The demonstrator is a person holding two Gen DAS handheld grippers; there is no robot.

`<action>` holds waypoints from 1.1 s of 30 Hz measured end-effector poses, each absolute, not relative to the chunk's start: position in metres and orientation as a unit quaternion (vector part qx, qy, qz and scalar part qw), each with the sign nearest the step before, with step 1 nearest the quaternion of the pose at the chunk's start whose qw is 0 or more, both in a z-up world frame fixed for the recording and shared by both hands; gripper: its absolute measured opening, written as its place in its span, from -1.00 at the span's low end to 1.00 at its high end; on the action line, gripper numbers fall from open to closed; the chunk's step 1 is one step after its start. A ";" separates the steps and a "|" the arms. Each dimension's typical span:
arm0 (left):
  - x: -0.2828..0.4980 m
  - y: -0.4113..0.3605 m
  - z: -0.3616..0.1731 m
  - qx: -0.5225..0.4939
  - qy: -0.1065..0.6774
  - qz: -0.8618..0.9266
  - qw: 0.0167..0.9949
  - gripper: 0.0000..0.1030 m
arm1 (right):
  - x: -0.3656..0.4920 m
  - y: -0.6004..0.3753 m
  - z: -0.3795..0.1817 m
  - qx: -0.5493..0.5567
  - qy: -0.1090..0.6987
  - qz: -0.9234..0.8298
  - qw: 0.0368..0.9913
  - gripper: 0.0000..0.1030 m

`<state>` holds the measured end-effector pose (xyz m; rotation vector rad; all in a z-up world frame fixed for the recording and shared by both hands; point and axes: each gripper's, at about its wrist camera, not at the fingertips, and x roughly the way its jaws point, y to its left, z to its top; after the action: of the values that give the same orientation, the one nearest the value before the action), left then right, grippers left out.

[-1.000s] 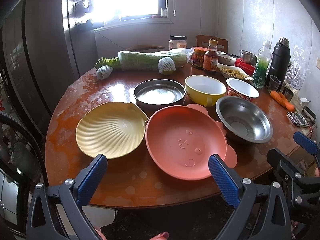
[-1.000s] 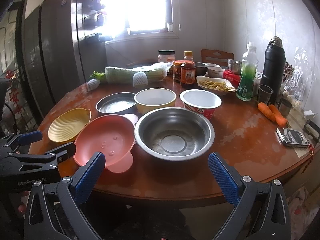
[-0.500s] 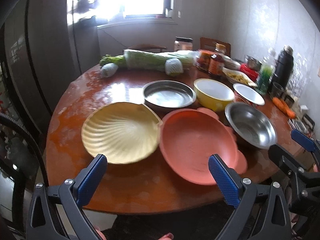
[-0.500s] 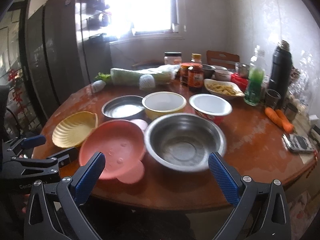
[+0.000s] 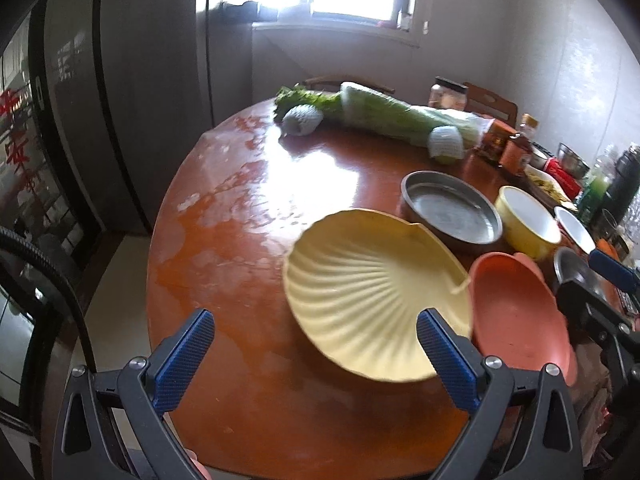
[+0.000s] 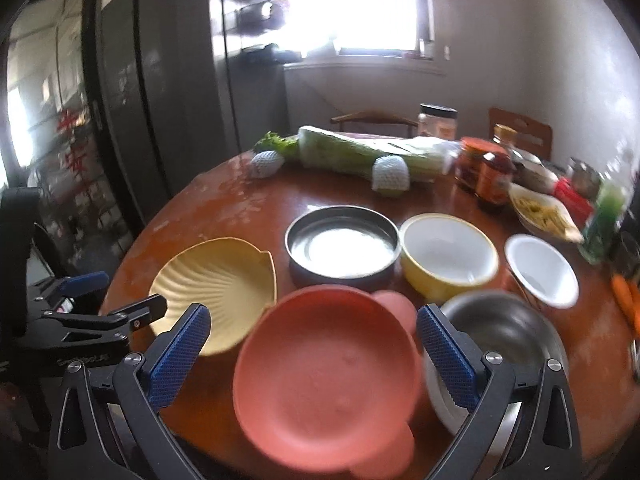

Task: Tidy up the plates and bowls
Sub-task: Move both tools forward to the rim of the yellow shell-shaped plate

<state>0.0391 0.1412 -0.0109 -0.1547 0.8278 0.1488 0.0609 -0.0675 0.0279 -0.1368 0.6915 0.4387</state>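
Blue-padded fingers stand spread wide on both grippers at the near edge of a round, reddish wooden surface [image 5: 248, 216], neither pair holding anything. The left gripper [image 5: 316, 344] hangs just in front of a pale yellow shell-shaped plate [image 5: 368, 292], its right finger overlapping the plate's near rim in the left wrist view; whether it touches is unclear. The right gripper [image 6: 312, 340] frames a salmon-pink plate [image 6: 328, 372] with small round ears, which sits at the very front of the surface just right of the shell plate [image 6: 216, 284], their rims meeting or nearly so. To the right of the pink plate, partly behind the right gripper's finger, lies a stainless steel bowl [image 6: 504, 332]. One row back stand a shallow round metal pan [image 6: 342, 244], a yellow bowl with a white inside [image 6: 448, 252] close beside it, and a white-lined bowl [image 6: 540, 270] further right. Beyond them a long napa cabbage in clear wrap [image 6: 360, 152] lies across the far side, with two foam-netted fruits [image 6: 390, 178] in front of it, one at its leafy left end and one near its middle. Jars and a sauce bottle [image 6: 494, 178] crowd the far right, next to a dish of yellowish food [image 6: 540, 210] and a green-tinted bottle [image 6: 604, 216]. Orange carrots [image 6: 628, 296] show at the right edge. A bright window [image 6: 360, 4] glares behind, and dark tall cabinets fill the left wall.
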 end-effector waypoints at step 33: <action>0.087 0.165 -0.042 -0.088 0.477 0.020 0.874 -0.44 | 0.147 0.024 -0.040 -0.162 0.453 0.283 0.830 -0.37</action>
<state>0.0872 0.1649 -0.0417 -0.1843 0.9971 0.0411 0.1472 0.0245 -0.0397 -0.3447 0.9621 0.6001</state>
